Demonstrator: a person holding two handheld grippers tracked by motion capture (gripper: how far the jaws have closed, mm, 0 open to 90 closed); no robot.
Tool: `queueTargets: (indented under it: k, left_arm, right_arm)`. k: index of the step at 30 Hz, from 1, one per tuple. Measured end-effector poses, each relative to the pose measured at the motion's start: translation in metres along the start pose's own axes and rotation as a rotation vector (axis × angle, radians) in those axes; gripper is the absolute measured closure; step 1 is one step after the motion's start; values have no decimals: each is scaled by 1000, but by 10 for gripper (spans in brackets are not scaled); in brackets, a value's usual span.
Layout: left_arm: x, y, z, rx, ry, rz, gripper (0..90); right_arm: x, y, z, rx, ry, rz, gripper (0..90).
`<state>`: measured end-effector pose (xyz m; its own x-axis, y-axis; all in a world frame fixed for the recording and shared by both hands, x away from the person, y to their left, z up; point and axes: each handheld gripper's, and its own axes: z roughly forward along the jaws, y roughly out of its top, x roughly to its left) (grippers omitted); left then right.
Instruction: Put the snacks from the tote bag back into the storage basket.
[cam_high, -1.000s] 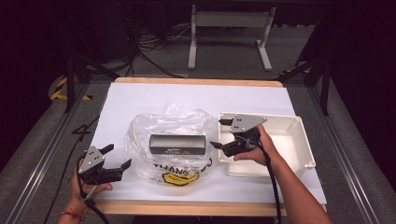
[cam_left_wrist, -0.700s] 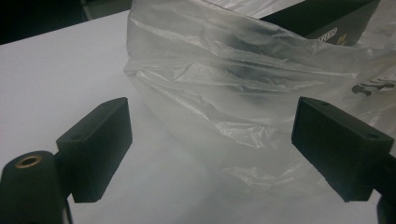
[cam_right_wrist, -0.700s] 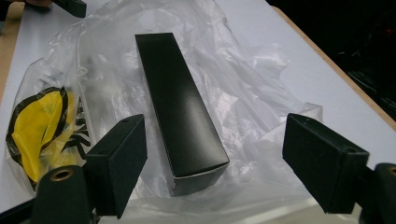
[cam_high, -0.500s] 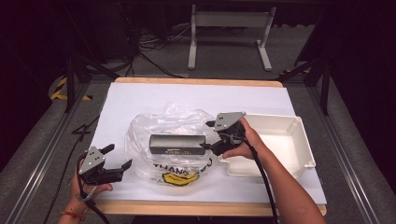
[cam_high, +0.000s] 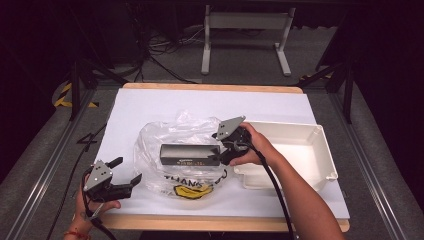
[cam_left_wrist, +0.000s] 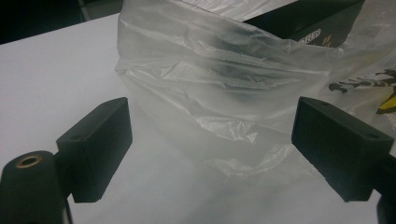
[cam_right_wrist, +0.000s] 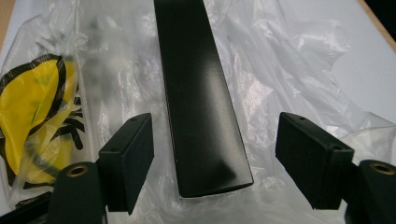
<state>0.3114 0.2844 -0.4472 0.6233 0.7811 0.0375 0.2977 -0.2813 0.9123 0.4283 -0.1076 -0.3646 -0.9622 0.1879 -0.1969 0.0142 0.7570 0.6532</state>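
— What writing can you read from where you are?

— On my plastic bag (cam_high: 185, 150), at the lower middle of the high view, black letters spell "THANKS" above a yellow printed mark. The black box (cam_high: 190, 154) has a line of small print along its side; I can't read it.

— How many of each thing?

— One bag, one box lying on it at the middle of the frame, one white tray (cam_high: 295, 155) to the right of them, all on one white table (cam_high: 150, 105). And my two grippers.

— How are your hands placed?

— My right gripper (cam_high: 220, 151) lies level at the box's right end, pointing toward frame left, my forearm coming in from the lower right. Its jaws have just been closing; in the right gripper view they straddle the box's near end with a gap on each side, gripping nothing. My left gripper (cam_high: 127, 172) rests at the lower left, by the bag's edge, jaws spread wide and empty, crumpled plastic ahead of them.
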Motion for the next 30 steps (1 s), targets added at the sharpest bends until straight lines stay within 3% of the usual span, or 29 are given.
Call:
queueTargets:
  k: [2, 3, 13, 22, 30]
  left_arm:
    - [0, -2, -3, 3, 7, -10, 133]
    - [-1, -4, -6, 4, 14, -10, 133]
    - [-3, -11, -17, 17, 39, -18, 133]
    - [-6, -14, -23, 29, 27, -23, 133]
    - [-8, -17, -29, 18, 36, -26, 133]
  right_arm:
    - [-2, 2, 3, 21, 23, -6, 288]
    - [-3, 4, 6, 59, 28, -16, 286]
    - [-7, 11, 21, 164, 71, -48, 292]
    - [-10, 18, 38, 288, 104, -95, 340]
    - [-13, 21, 48, 345, 111, -95, 323]
